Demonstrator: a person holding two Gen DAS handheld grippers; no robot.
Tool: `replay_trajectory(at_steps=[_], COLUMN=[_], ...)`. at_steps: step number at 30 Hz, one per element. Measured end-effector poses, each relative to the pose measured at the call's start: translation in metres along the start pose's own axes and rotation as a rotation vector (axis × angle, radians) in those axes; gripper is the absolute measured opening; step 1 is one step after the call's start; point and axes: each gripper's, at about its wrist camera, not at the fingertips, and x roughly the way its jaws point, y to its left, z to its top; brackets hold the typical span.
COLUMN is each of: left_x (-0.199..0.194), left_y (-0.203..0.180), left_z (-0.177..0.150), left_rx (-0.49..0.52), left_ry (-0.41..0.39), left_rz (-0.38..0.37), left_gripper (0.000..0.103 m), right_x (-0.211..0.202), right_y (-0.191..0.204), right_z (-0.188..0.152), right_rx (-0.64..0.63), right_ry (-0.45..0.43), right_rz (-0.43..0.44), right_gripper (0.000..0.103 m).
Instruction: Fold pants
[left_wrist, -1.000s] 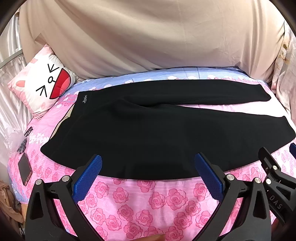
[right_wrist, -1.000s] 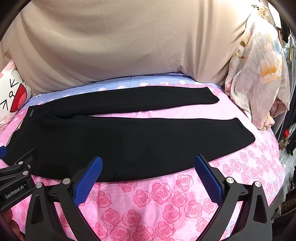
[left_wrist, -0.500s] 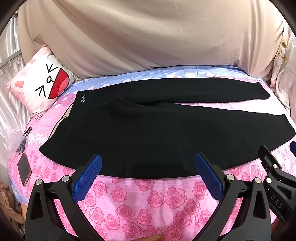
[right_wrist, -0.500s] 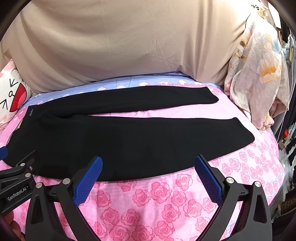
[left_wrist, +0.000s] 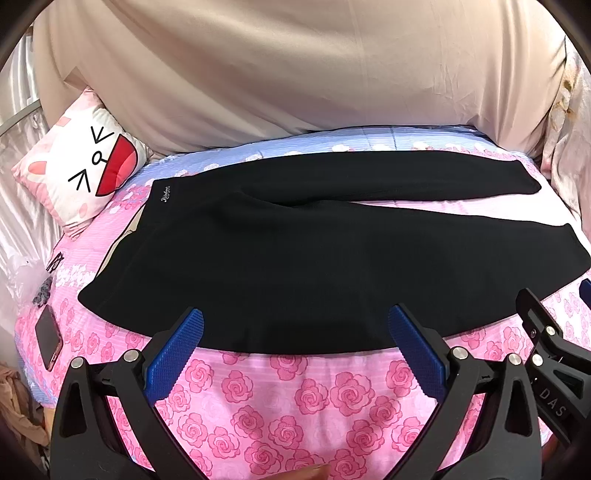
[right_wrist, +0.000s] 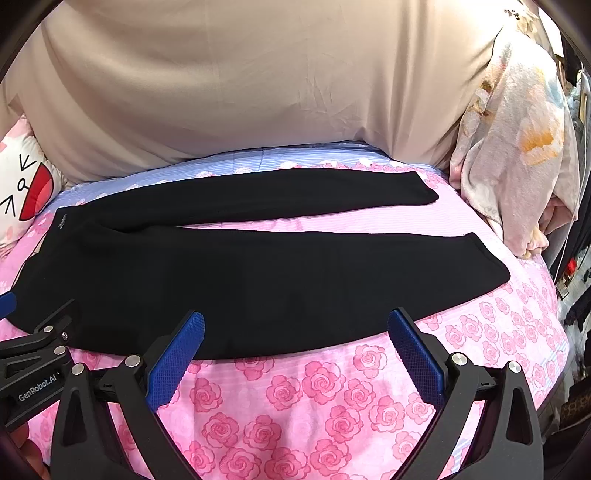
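A: Where are the black knit pants lying?

B: They are lying flat across the bed with the pink rose-print sheet, waistband toward the left edge, both legs running toward the right edge, the near leg reaching close to the front edge.

A: Left tongs?

B: They are hovering spread wide over the front edge, blue pads gripping nothing.

A: Right tongs?

B: Likewise gaping, empty, just short of the near leg.

A: Anything else?

B: A white cartoon-face pillow is sitting at the far left corner, and a dark phone is lying by the left edge.
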Motion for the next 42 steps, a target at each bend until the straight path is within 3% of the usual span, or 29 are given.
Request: replay_trajectory(at_steps=[42], left_x=[0.01], left_y=[-0.005], left_z=[0.01], left_rx=[0.011], left_ry=[0.029], left_rz=[0.019], left_gripper=[0.098], right_x=[0.004], right_y=[0.0], right_z=[0.002], right_rx=[-0.01], right_ry=[0.016], right_rz=[0.003], right_gripper=[0.098])
